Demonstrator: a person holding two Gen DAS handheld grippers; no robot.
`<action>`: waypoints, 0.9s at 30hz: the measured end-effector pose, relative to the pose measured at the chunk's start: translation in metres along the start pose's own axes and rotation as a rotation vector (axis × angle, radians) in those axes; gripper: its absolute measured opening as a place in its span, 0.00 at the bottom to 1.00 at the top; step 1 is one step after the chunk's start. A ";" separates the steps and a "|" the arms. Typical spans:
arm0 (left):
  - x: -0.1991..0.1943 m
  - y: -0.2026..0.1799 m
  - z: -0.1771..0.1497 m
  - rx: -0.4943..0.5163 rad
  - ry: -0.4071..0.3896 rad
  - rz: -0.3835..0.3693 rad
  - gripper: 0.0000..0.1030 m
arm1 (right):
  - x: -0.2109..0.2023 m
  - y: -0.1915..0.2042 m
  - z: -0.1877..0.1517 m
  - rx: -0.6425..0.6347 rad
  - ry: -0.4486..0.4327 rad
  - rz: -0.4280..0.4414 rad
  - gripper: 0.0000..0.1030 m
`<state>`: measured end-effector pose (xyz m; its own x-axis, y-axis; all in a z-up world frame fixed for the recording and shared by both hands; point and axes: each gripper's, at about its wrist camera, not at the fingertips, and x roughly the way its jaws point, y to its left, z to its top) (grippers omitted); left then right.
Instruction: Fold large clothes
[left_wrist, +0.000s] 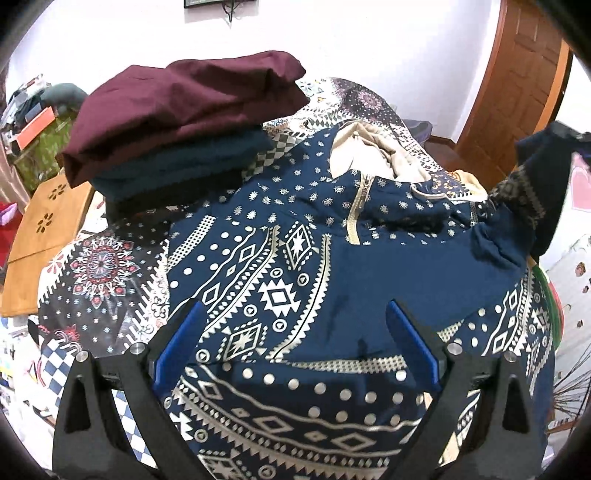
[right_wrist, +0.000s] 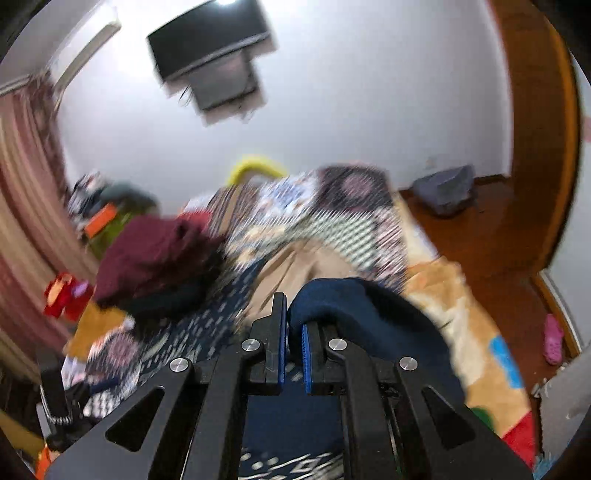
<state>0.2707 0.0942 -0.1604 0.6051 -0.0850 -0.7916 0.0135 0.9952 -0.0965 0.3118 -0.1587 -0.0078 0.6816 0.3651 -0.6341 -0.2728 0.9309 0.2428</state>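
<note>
A navy hoodie with a white geometric print (left_wrist: 332, 258) lies spread on the bed, its beige-lined hood (left_wrist: 373, 155) at the far side. My left gripper (left_wrist: 294, 304) hovers open just above the hoodie's lower body, and nothing is between its blue pads (left_wrist: 177, 343). At the right edge, one sleeve (left_wrist: 532, 184) is lifted off the bed. In the blurred right wrist view, my right gripper (right_wrist: 293, 319) is shut on the plain navy cuff of that sleeve (right_wrist: 332, 299), which bulges over and to the right of the fingers.
A stack of folded clothes, maroon (left_wrist: 184, 107) on top of teal (left_wrist: 177, 170), sits on the bed's far left. The patterned bedsheet (left_wrist: 99, 266) shows to the left of the hoodie. A wooden table (left_wrist: 48, 221) stands left of the bed and a wooden door (left_wrist: 517, 92) at the back right.
</note>
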 end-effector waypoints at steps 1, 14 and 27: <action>-0.001 0.001 -0.002 0.003 0.000 0.003 0.95 | 0.012 0.008 -0.007 -0.008 0.039 0.018 0.06; 0.001 0.005 -0.013 0.007 0.033 0.041 0.95 | 0.066 0.006 -0.086 0.000 0.399 0.075 0.32; -0.012 -0.117 0.043 0.265 -0.066 -0.063 0.95 | -0.021 -0.091 -0.078 0.178 0.196 -0.137 0.39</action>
<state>0.2964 -0.0190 -0.1136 0.6470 -0.1521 -0.7471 0.2547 0.9667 0.0238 0.2694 -0.2520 -0.0745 0.5553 0.2434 -0.7952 -0.0519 0.9645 0.2590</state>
